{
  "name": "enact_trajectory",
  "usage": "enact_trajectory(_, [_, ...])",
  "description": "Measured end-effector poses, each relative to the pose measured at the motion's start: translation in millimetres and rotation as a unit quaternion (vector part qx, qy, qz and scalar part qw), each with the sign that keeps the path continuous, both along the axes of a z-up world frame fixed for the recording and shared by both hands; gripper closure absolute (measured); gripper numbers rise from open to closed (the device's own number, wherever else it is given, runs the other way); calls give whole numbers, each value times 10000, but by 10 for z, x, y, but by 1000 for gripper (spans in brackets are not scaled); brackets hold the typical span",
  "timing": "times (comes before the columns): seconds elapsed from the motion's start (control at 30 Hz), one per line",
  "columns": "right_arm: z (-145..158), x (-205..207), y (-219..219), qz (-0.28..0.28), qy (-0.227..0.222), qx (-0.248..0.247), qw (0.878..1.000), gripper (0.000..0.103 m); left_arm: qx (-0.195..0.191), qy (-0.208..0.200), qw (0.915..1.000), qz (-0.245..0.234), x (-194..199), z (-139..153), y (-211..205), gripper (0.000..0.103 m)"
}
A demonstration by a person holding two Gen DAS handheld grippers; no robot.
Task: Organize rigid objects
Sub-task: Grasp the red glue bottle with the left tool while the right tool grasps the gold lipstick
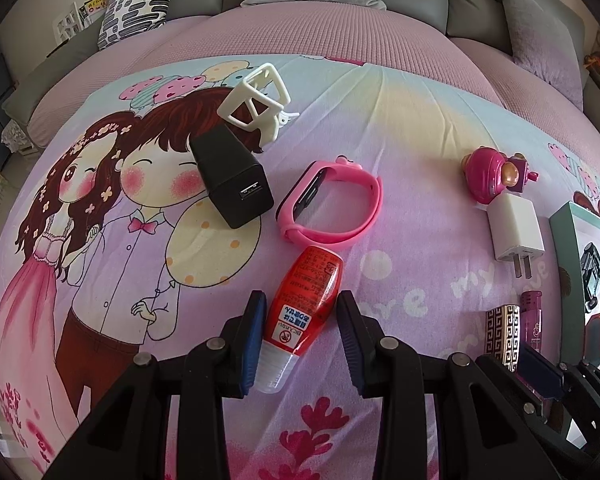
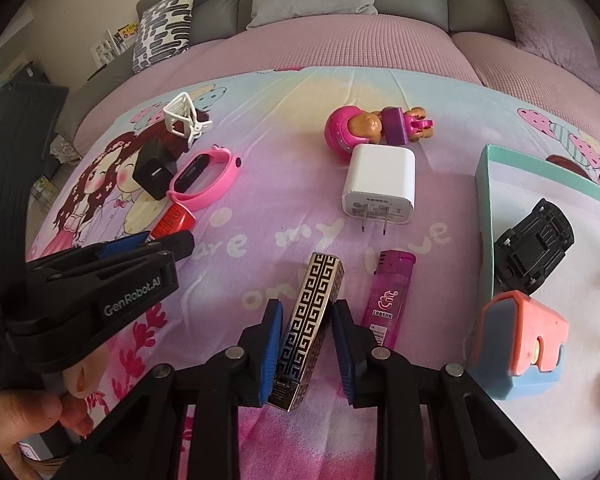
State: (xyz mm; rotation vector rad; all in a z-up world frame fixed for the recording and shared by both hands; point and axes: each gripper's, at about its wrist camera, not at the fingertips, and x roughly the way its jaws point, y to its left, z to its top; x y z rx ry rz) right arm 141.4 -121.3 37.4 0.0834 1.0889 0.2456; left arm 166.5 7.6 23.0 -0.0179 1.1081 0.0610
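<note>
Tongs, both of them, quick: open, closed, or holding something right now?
Left tongs: open, straddling the red bottle, pads not clamped on it.
Right tongs: open around the patterned lighter, small gaps showing, not yet gripped.

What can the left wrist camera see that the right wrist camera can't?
Only the left wrist view shows the whole red bottle, clear cap and all, lying between the open left gripper. In the right view, just its far end peeks out.

Only the right wrist view shows the orange and blue block fully, the person's hand, and the patterned lighter between the right gripper fingers, not clearly squeezed.

Both show the pink watch, black charger, white charger, purple lighter and pink toy.
</note>
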Motion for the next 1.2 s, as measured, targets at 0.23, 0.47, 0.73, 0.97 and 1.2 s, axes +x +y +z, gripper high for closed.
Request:
enact_trajectory(0.23, [-25, 8, 30, 60, -53, -126, 9999, 77, 37, -8, 10000, 3, 6, -13, -13, 65])
enact_trajectory(0.47, [-8, 11, -3, 8, -64, 41, 10000, 86, -51, -57, 10000, 27, 3, 11, 16, 65])
enact_trajectory(0.73, [93, -14, -39, -80, -232, 136, 9996, 86, -92, -187, 9998, -21, -11, 107, 24, 67])
enact_trajectory(0.97, [217, -41, -106, -178, -418, 242, 9987, 86, -195, -547, 9983, -101, -57, 361, 7, 69])
enact_trajectory(1.2, [328, -65, -171, -272, -588, 325, 9974, 86, -174, -769, 9968, -149, -93, 556, -10, 69])
